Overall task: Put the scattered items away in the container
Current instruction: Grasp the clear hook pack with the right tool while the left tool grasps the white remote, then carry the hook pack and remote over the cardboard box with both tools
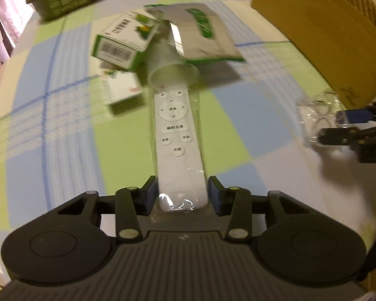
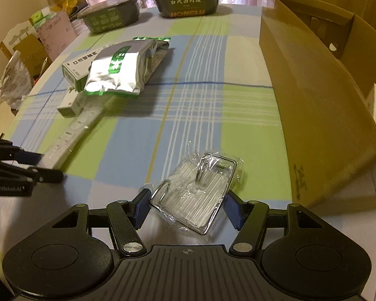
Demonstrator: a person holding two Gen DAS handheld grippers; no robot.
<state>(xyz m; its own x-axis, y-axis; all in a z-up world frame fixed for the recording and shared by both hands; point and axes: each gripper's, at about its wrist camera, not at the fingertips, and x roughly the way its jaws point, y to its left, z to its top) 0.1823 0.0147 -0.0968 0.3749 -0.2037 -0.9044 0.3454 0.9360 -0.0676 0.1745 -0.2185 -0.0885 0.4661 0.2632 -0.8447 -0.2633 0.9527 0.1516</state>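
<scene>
A white remote (image 1: 178, 135) in a clear sleeve lies lengthwise between the fingers of my left gripper (image 1: 183, 193), which is shut on its near end. The far end of the remote (image 2: 72, 130) reaches under a clear plastic cup (image 1: 168, 65) and a silver pouch (image 2: 122, 70). My right gripper (image 2: 186, 208) is shut on a clear packet (image 2: 200, 190) holding a metal hook, low over the checked cloth. The tall cardboard box (image 2: 313, 100) stands just right of it. In the left wrist view the right gripper (image 1: 336, 126) sits at the far right beside the cardboard box (image 1: 313, 37).
A green-and-white carton (image 1: 122, 42) leans on the cup, with a smaller carton (image 1: 122, 95) beside the remote. Two dark instant-meal bowls (image 2: 112, 12) (image 2: 188, 0) stand at the table's far edge. Bags and cartons (image 2: 25, 50) crowd the floor to the left.
</scene>
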